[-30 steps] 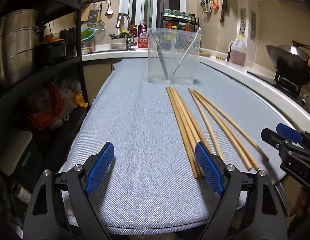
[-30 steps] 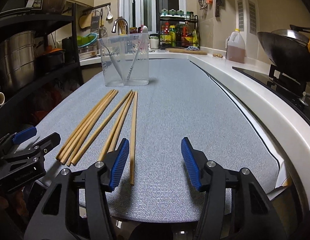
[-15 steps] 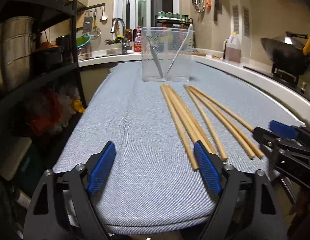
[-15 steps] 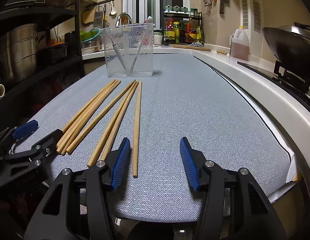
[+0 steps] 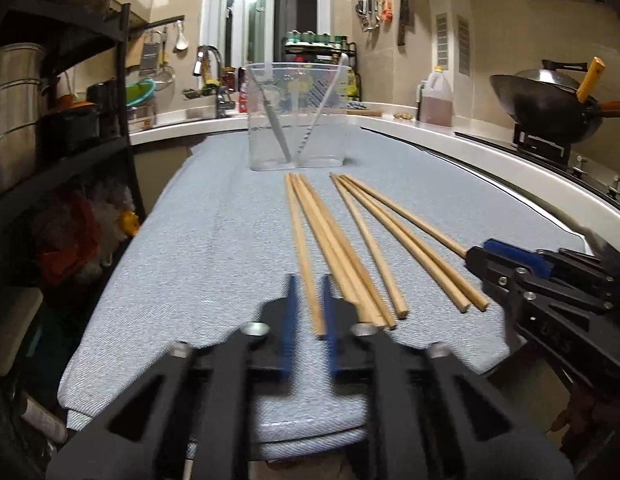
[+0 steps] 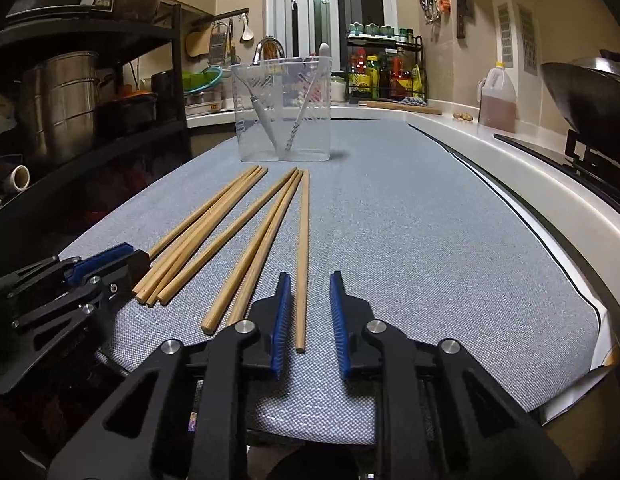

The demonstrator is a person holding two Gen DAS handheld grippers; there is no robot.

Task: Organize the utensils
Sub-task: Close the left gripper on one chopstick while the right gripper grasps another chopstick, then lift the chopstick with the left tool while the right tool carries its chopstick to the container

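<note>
Now eight long wooden chopsticks are seen lying in two loose groups on the grey woven mat, their far tips just short of the clear plastic container standing toward the mat's far edge. Two pale utensils are leaned inside that container. At the mat's near edge, the left gripper is being closed, its blue pads on either side of the leftmost chopstick's near end; contact cannot be told through the blur. The right gripper is also being closed, the rightmost chopstick lying between its pads, a gap showing.
</note>
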